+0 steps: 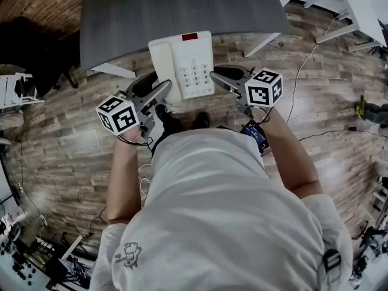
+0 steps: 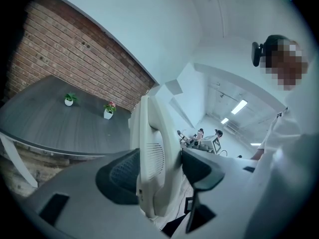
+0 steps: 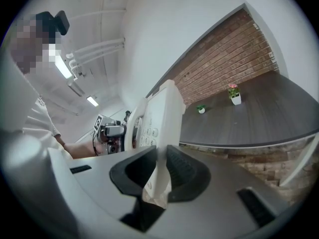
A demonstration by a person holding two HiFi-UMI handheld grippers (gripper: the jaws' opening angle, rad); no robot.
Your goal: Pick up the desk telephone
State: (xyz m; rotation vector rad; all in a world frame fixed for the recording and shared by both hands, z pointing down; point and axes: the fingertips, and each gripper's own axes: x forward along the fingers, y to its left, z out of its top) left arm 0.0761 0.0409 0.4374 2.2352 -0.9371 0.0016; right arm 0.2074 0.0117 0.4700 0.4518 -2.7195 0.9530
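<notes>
Our shirt fills the foreground; beyond it, left gripper clamps the handset side of the phone, and right gripper pinches its other edge, holding it aloft before the table. We judge it stiff, light, slick plastic; the handset could slip, so grip both edges

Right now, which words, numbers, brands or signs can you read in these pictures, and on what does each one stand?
No text can be read in any view.
Keypad of the phone: key marks too small to read.
Red window on the phone: nothing legible.
Shirt print: a drawing, lettering too blurred to read.
Left cube and right cube: black-and-white square patterns only, no words.
</notes>
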